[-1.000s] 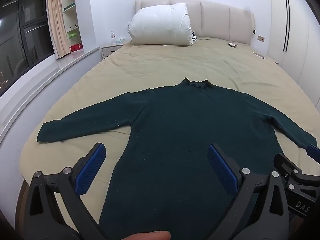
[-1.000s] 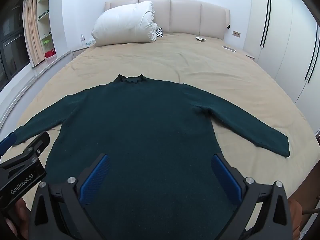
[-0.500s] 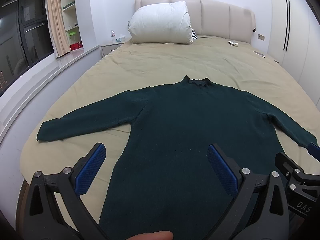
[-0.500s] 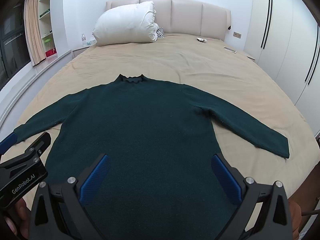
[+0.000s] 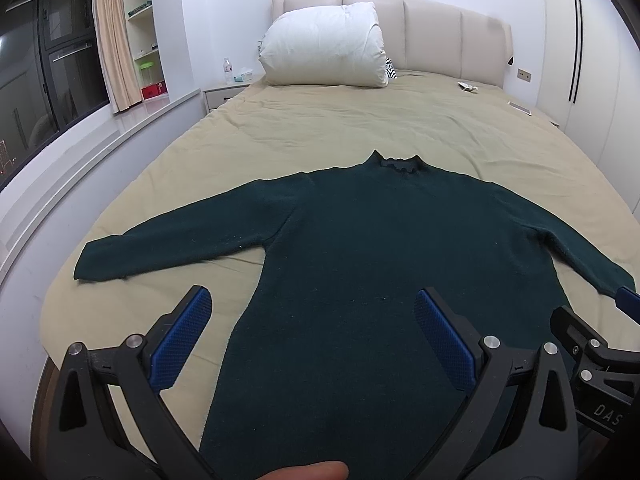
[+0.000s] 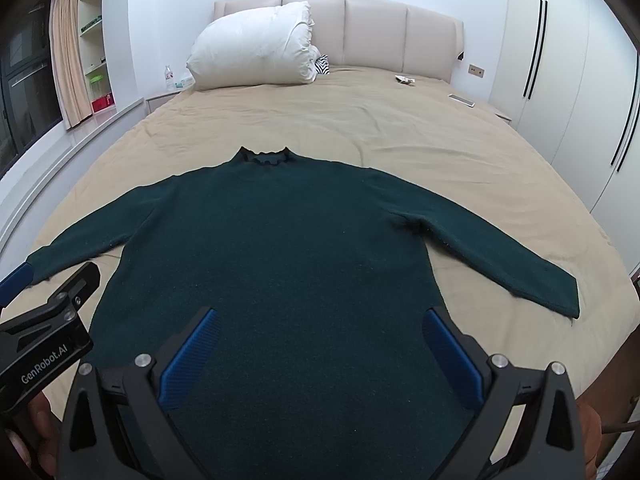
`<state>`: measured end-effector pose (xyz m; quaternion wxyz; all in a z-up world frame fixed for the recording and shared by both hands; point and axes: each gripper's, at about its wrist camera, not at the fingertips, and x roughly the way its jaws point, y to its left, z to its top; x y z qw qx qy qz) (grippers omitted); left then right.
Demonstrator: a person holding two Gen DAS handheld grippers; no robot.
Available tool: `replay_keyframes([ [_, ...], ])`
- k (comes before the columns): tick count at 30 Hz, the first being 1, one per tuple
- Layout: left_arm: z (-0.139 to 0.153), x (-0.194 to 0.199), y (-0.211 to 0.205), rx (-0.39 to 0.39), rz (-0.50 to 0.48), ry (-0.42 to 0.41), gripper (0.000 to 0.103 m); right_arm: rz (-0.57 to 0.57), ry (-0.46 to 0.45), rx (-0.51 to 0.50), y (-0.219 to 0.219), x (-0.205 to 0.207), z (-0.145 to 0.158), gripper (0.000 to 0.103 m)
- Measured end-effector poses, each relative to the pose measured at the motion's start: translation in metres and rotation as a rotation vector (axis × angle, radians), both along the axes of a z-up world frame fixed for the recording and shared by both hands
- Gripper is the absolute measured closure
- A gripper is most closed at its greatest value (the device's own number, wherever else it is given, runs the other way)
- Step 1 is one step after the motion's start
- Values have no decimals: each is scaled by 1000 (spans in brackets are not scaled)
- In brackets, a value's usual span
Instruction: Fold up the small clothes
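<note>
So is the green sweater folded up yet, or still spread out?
Spread out. The green sweater lies flat on the bed, both sleeves stretched sideways, collar toward the pillow. No fold shows.

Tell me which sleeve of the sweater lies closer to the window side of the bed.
The left sleeve of the dark green sweater: its cuff points toward the window sill, while the other sleeve reaches toward the wardrobe.
</note>
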<state>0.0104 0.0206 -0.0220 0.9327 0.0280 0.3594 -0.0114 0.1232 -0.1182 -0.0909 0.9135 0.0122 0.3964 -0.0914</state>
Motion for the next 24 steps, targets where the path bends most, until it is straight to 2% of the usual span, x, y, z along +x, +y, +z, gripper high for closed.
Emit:
replay_keyframes([
  [24,2,2,1,-7,9,13,0,2,1,0,2,0,-1,0],
])
